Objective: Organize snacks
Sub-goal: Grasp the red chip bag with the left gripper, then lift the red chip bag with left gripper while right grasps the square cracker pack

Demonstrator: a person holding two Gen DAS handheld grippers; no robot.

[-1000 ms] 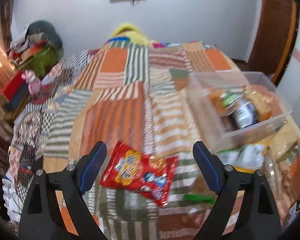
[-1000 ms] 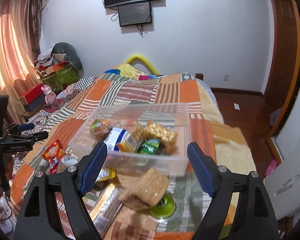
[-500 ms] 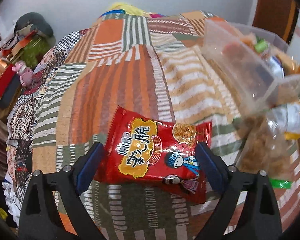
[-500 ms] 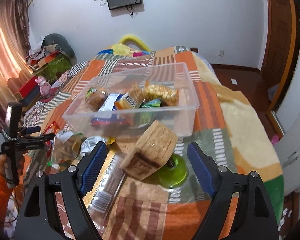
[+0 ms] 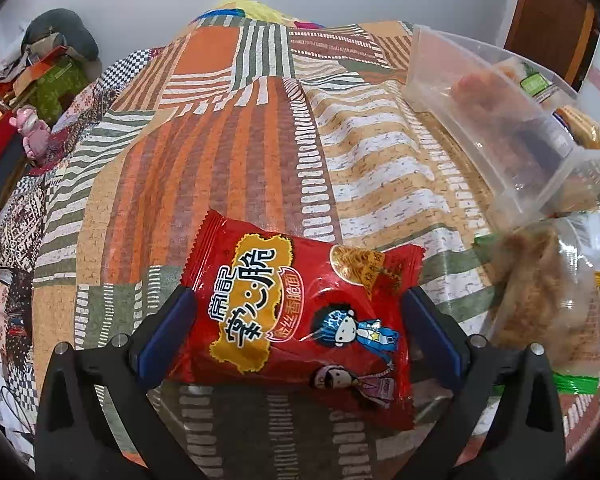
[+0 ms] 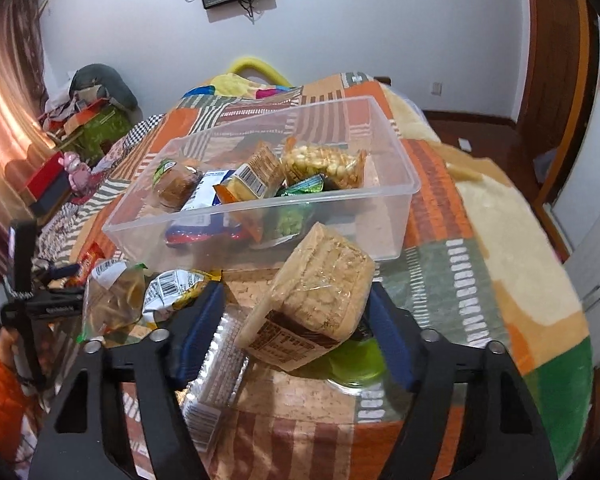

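Observation:
A red snack packet lies flat on the patchwork bedspread. My left gripper straddles it with its jaws still opening, and the blue pads stand at the packet's two side edges without squeezing. In the right wrist view a clear-wrapped block of crackers leans tilted in front of the clear plastic box. My right gripper is closing around that block. Its right pad is at the wrapper, while the left pad is still a gap away.
The box holds several snack packets. Loose beside it lie a bag of brown floss, a yellow-white packet, a silver wafer pack and a green lid under the crackers. An orange sleeve shows at left.
My left gripper came down over the red packet and widened. My right gripper sank toward the cracker block and its jaws narrowed around it.

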